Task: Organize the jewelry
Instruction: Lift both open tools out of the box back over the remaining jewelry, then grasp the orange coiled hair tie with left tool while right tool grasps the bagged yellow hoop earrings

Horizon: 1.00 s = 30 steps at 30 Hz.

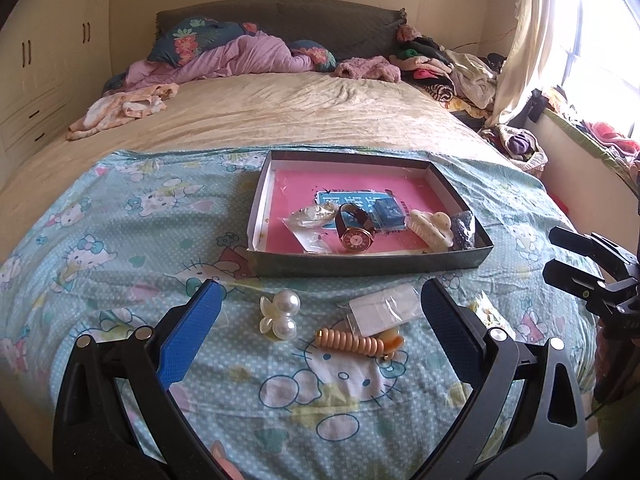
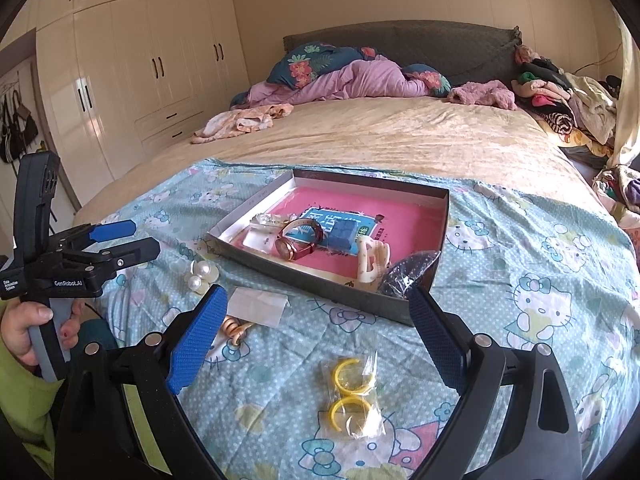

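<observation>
The left gripper (image 1: 320, 312) hung over the near edge of the bed (image 1: 280, 120), its blue-padded jaws spread wide with nothing between them. On the cartoon-print blanket (image 1: 120, 240) below that gap lay a pearl hair clip (image 1: 282, 314), a clear packet (image 1: 380, 308) and a beige spiral hair tie (image 1: 352, 342), with an orange piece touching the tie's right end.

The right gripper (image 2: 318, 308) was likewise wide open and empty, tilted down toward the blanket. Under it, near the blanket's front edge, sat a clear bag of yellow hoop earrings (image 2: 354, 392). A person's hand (image 2: 24, 332) in a green sleeve (image 2: 20, 392) gripped the handle of the left gripper, seen at the left edge of the right wrist view.

Farther in, at the middle of the blanket, stood a shallow dark-walled box (image 1: 360, 266) with a pink lining. Toward its near wall it held a rose-gold watch (image 1: 354, 236) on a dark strap, a bagged piece (image 1: 312, 216) to the watch's left, a small blue box (image 1: 386, 212), a cream claw clip (image 1: 430, 226) and a dark beaded pouch (image 1: 462, 230) in the near right corner.

Beyond the blanket the beige bedspread ran to crumpled purple bedding (image 1: 248, 58) at the headboard, and heaped clothes (image 1: 448, 68) filled the far right corner.
</observation>
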Motion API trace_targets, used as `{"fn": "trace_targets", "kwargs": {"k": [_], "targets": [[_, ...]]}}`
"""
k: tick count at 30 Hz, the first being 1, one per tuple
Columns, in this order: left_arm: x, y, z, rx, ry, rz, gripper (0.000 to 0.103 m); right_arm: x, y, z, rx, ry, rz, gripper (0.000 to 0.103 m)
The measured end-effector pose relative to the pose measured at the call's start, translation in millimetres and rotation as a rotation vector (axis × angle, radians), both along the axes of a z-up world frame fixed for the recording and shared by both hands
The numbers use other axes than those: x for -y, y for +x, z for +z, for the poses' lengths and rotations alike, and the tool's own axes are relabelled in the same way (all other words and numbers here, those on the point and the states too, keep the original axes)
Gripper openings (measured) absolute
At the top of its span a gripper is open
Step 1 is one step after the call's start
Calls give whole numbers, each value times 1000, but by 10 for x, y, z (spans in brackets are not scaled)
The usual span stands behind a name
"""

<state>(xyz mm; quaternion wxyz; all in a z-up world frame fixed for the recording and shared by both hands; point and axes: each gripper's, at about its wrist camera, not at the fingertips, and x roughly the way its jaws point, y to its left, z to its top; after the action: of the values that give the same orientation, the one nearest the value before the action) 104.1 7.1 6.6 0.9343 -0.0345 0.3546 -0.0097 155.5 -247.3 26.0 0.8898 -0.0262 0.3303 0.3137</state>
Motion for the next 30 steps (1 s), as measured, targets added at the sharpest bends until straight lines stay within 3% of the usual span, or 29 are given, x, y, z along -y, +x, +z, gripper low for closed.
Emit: {"fn": "trace_targets", "kwargs": {"k": [19, 30], "targets": [[323, -42, -559, -136, 67, -100, 93, 93, -36, -316, -81, -24, -5, 91], [317, 94, -875, -217, 30, -111, 93, 181, -44, -659, -160, -61, -20, 91]]}}
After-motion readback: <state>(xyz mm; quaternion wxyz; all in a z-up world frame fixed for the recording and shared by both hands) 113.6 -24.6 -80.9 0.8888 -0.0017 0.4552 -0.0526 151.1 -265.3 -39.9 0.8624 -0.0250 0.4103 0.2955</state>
